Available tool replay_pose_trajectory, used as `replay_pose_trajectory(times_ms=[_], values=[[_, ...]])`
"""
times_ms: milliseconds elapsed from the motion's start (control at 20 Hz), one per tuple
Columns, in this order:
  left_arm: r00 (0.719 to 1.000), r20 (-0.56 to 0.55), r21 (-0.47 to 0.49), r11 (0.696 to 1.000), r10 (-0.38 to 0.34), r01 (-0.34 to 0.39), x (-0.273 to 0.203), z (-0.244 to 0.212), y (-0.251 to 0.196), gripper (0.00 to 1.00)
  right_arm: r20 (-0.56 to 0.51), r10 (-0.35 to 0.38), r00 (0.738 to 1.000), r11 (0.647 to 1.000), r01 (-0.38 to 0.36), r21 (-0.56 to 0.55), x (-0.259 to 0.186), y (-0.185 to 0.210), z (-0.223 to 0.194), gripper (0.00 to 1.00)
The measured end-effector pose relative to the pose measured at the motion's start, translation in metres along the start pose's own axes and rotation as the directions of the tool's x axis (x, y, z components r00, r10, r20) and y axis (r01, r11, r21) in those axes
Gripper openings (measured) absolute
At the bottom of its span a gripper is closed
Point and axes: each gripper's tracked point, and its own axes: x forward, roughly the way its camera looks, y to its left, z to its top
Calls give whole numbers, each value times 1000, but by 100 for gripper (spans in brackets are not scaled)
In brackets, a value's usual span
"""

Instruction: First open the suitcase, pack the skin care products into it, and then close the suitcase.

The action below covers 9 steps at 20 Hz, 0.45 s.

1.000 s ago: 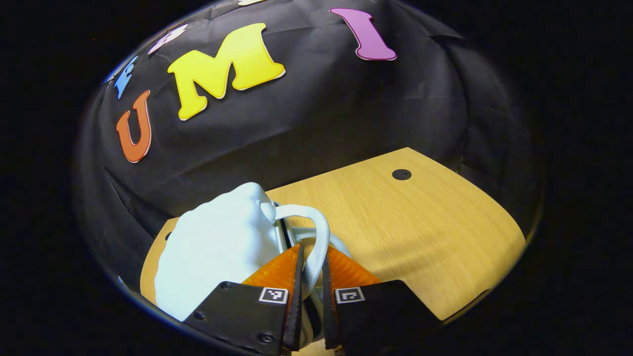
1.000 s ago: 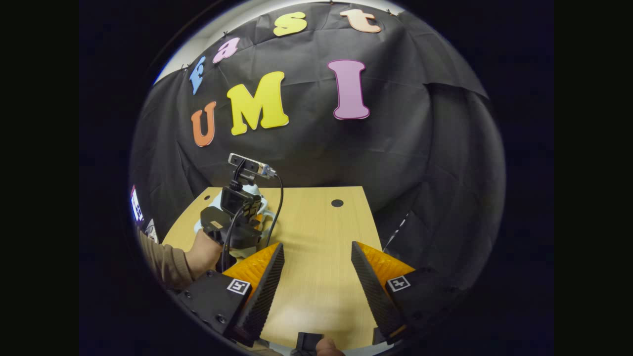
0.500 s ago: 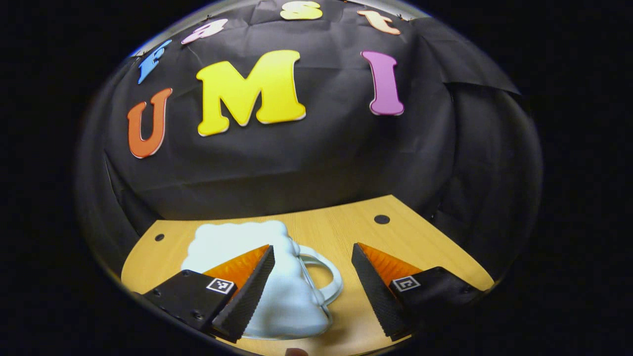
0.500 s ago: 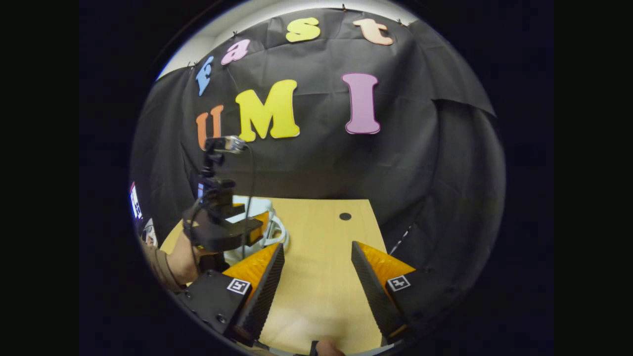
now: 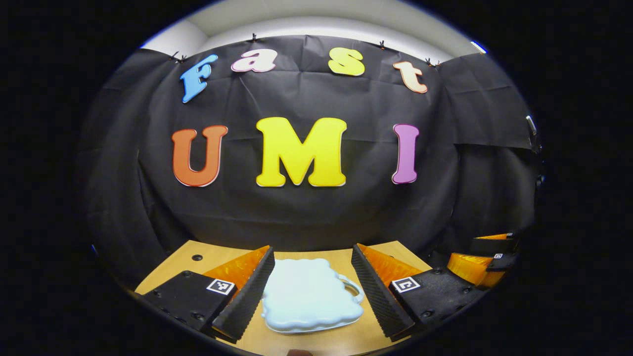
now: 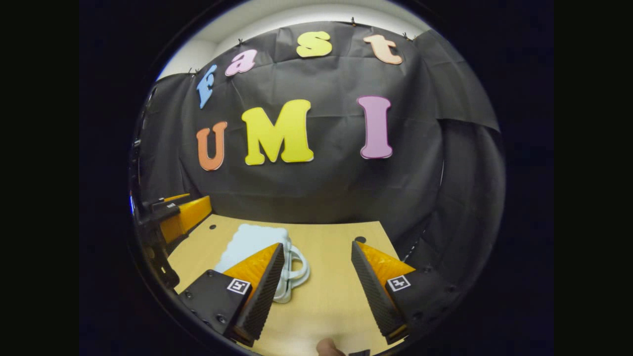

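Note:
A pale blue, cloud-shaped suitcase [image 5: 309, 296] lies flat on the wooden table [image 5: 227, 254], its two shells together and its loop handle [image 5: 353, 290] pointing right. My left gripper [image 5: 312, 251] hovers open above its near side, a finger on each side, touching nothing. In the right gripper view the suitcase [image 6: 249, 241] lies left of centre with its handle [image 6: 299, 269] beside my left finger. My right gripper [image 6: 317, 244] is open over bare table [image 6: 326, 267], holding nothing.
The right gripper [image 5: 487, 262] shows at the right edge of the left gripper view. The left gripper [image 6: 183, 217] shows at the left edge of the right gripper view. Small dark holes [image 6: 360, 239] mark the tabletop. The black cloth wall closes the table's far side.
My left gripper let go of the suitcase handle, opened and drew back and up. The suitcase now lies flat on the table. My right gripper stayed open and tilted up slightly.

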Motion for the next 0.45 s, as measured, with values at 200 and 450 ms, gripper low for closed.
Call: replay_pose_trajectory(times_ms=[200, 450], values=[[999, 26, 30, 999, 39, -40, -20, 3, 48, 99, 28, 45, 999, 998, -43, -54, -1, 60, 5, 82], [999, 2, -9, 999, 51, -51, -23, -5, 89, 99, 70, 54, 996, 996, -49, -80, -5, 112, 21, 81]])
